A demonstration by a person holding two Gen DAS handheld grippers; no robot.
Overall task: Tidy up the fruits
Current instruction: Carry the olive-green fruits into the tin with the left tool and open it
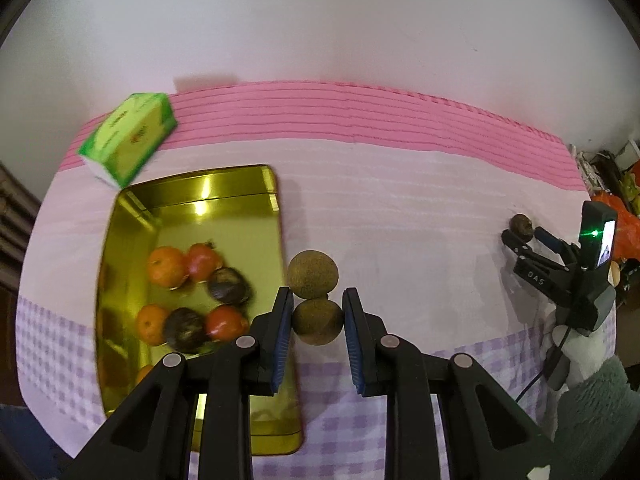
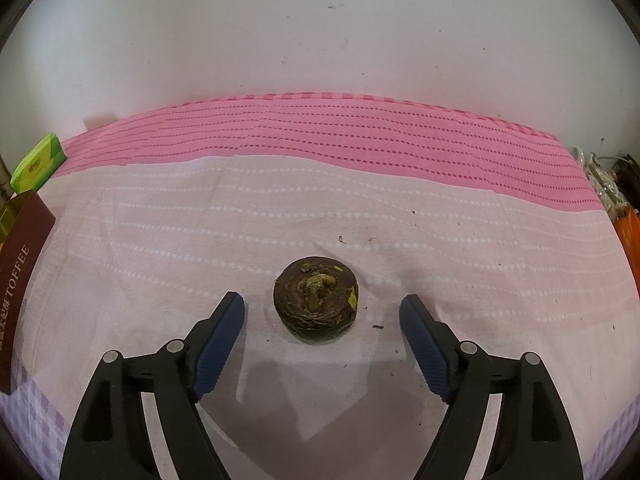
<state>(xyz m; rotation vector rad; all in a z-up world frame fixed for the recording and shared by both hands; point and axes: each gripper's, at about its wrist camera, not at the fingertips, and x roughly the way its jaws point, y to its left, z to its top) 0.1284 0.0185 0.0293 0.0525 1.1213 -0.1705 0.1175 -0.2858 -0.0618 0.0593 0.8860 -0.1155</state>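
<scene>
Setting: a home, most likely a living room or bedroom corner.
- Surface (image 2: pixel 320 208) covered with a household cloth (image 2: pixel 360 152): pink stripes along the far edge, pale band mid-way, lilac checks at the near edge.
- Plain white wall (image 2: pixel 320 32) directly behind the far edge.
- Green tissue pack (image 1: pixel 128 138) at the far left corner.
- Gold tin (image 1: pixel 240 184) with a maroon "TOFFEE" lid (image 2: pixel 20 276), reused for fruit (image 1: pixel 166 266).
- Cluttered oddments (image 1: pixel 616 184) past the right edge.
</scene>
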